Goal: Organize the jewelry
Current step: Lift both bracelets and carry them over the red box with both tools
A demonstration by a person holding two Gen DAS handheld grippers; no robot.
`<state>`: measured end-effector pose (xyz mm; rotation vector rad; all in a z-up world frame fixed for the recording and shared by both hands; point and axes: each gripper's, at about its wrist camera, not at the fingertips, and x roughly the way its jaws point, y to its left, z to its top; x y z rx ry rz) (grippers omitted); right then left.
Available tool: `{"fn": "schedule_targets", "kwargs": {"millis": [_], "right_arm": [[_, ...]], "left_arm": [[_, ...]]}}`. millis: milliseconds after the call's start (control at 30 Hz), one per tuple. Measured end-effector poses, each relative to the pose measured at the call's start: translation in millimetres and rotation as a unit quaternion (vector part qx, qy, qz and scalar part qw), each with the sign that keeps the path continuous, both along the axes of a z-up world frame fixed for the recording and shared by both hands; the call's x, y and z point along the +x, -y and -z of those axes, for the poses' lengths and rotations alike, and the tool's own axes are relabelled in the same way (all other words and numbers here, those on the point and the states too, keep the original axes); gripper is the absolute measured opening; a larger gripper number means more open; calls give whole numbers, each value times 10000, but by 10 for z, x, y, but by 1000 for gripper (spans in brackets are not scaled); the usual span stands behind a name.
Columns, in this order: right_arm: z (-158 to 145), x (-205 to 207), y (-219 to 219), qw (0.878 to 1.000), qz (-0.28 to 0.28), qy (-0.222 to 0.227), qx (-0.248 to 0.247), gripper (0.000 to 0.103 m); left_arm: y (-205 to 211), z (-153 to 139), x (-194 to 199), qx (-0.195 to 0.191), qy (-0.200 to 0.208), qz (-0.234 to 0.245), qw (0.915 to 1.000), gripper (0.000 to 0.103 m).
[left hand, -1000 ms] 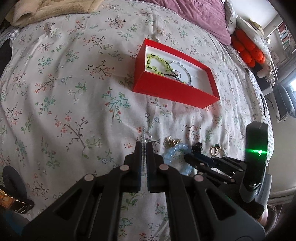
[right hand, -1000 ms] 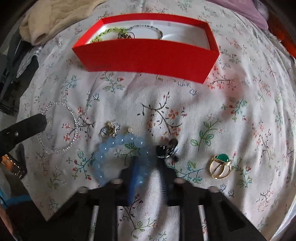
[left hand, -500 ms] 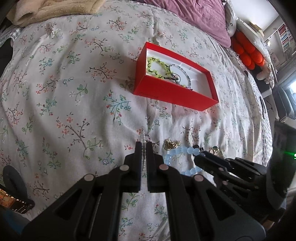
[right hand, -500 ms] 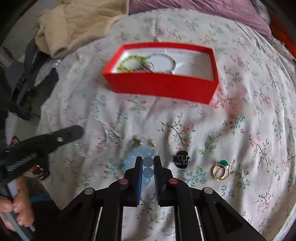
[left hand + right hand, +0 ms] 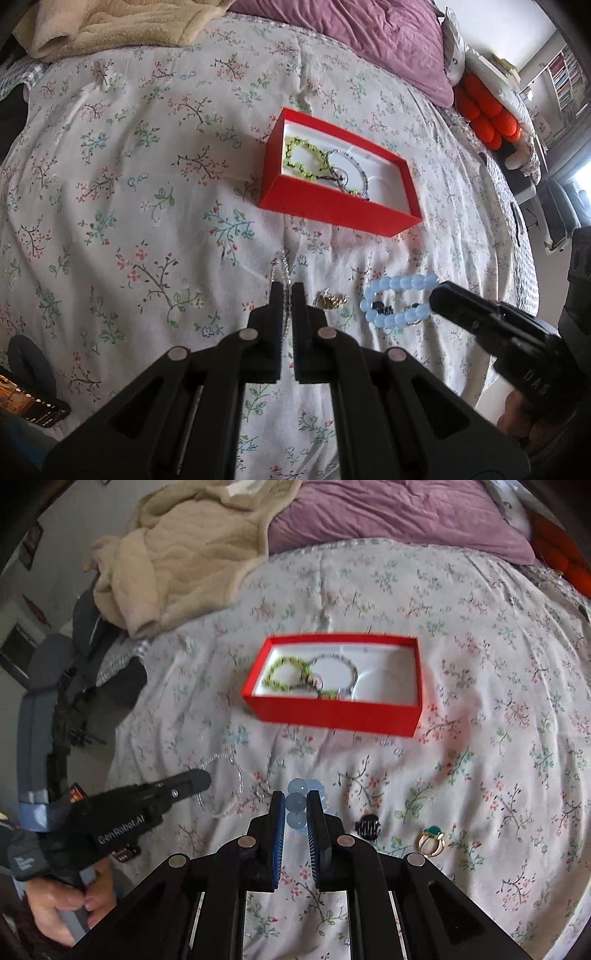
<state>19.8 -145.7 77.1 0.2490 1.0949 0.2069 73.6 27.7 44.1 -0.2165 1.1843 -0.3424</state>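
Observation:
A red box (image 5: 332, 210) (image 5: 332, 712) with a white lining lies on the floral bedspread and holds a green bead bracelet (image 5: 301, 158) and a thin dark bracelet (image 5: 334, 670). My right gripper (image 5: 295, 801) is shut on a pale blue bead bracelet (image 5: 296, 804) (image 5: 397, 299) and holds it above the bed. My left gripper (image 5: 287, 290) is shut on a clear crystal bracelet (image 5: 281, 269) (image 5: 221, 786). A gold trinket (image 5: 328, 300), a black clip (image 5: 367, 827) and a gold ring with a green stone (image 5: 430, 840) lie on the bed.
A beige blanket (image 5: 192, 554) and a purple pillow (image 5: 388, 517) lie at the far end of the bed. Orange cushions (image 5: 487, 118) sit at the far right. Dark bags (image 5: 92, 686) lie off the bed's left side.
My right gripper closed on the blue bracelet and lifted it off the bed, pulling back from the box. My left gripper stayed shut on the crystal bracelet and rose a little.

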Motion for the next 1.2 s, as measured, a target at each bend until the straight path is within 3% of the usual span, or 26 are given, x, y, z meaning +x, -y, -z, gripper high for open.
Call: {"fn": "schedule_targets", "kwargs": {"millis": [533, 800, 1033, 1200], "right_arm": [[-386, 197, 338, 9973, 445, 445, 375, 12], [-457, 345, 480, 9941, 706, 678, 473, 12], [-401, 486, 651, 9911, 920, 733, 620, 12], [-337, 576, 720, 9904, 983, 714, 652, 12]], "left_arm": [[155, -272, 239, -566, 332, 6, 9978, 5], [452, -406, 518, -1079, 726, 69, 9915, 5], [688, -255, 791, -1561, 789, 48, 9846, 5], [728, 53, 972, -1480, 590, -141, 9871, 5]]}}
